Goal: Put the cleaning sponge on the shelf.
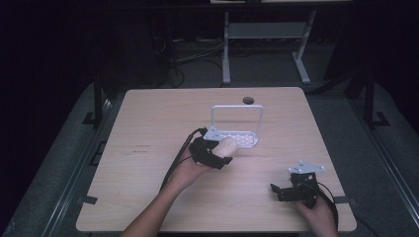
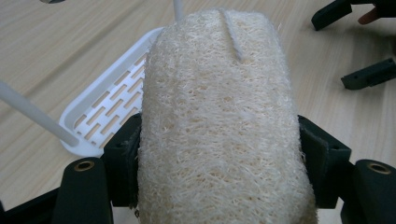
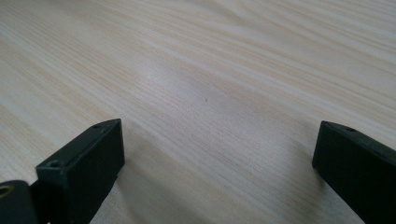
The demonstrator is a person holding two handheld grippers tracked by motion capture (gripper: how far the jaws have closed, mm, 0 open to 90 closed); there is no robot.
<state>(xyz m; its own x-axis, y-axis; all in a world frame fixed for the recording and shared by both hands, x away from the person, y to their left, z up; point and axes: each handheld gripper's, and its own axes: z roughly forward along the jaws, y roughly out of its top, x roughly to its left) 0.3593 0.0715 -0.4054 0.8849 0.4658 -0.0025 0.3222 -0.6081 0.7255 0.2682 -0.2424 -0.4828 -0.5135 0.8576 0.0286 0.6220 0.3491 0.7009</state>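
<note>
Loofah [image 2: 222,121], a pale fibrous pad, sat clamped between the jaws of the left gripper [image 1: 217,150], squeezed at both flanks, and it hung just beside the near edge of the rack [image 1: 247,139], a white slotted tray with a tall wire handle. In the left gripper view the loofah's far end reached past the rack's near rim, yet whether it touched the tray could not be told. The right gripper [image 1: 284,190] rested well apart from the rack, toward the near right corner of the desk [image 1: 148,118], its jaws spread wide over bare wood and holding nothing. By my reading, the step in hand was carrying the loofah to the rack, with placing not yet done. The next move would likely call for easing the loofah forward over the slotted floor, keeping it under the handle and inside the rim, lowering it until it lay flat, and only then parting the jaws. Because the pad was soft and springy, it could rebound and shift on release, so a slow opening seemed wise.
</note>
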